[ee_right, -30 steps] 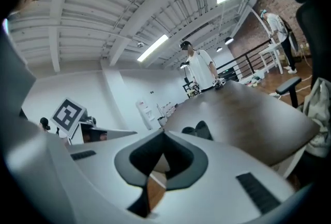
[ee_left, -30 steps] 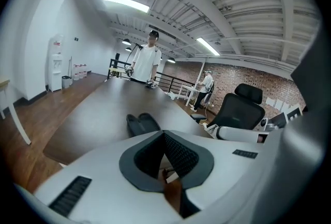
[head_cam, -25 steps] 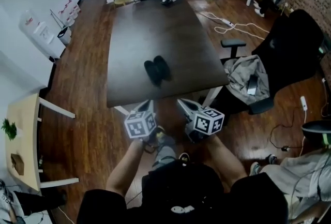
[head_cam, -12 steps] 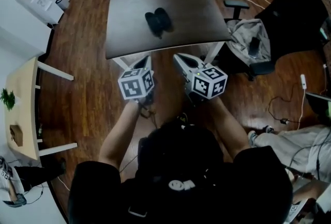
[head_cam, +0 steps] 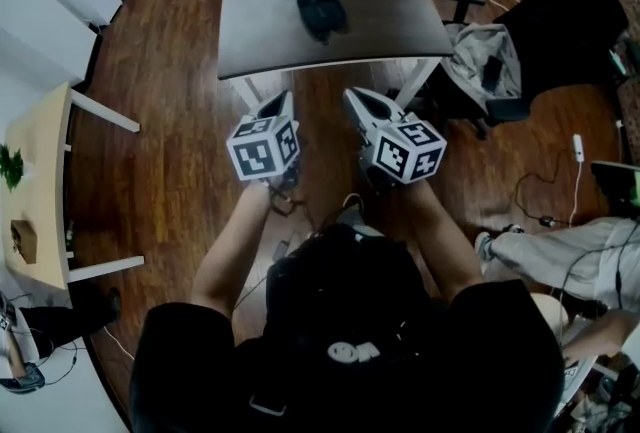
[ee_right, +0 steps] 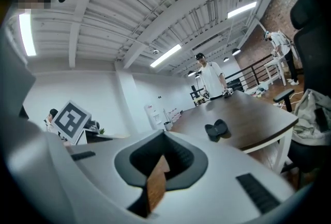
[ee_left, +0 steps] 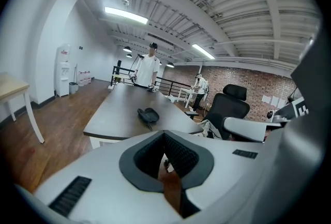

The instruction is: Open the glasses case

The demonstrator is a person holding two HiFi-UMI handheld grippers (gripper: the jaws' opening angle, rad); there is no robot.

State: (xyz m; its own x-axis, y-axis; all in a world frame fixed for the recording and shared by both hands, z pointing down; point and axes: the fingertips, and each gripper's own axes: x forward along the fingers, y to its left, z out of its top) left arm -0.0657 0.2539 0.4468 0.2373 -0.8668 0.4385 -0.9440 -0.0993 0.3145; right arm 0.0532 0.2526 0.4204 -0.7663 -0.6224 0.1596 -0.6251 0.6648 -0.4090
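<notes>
The glasses case is a dark thing lying as two rounded halves side by side on the dark table, toward its near end. It also shows in the left gripper view as the case and in the right gripper view as the case. My left gripper and right gripper hang side by side over the wooden floor, short of the table's near edge and well away from the case. Both point toward the table. Each has its jaws shut with nothing between them.
A black office chair with a grey jacket stands at the table's right corner. A light wooden side table is at the left. Cables lie on the floor to the right, beside a seated person's legs. A person in white stands at the table's far end.
Both grippers have risen and moved forward toward the table's near edge, staying shut. The head view has tilted further down. The case has not moved on the table.
</notes>
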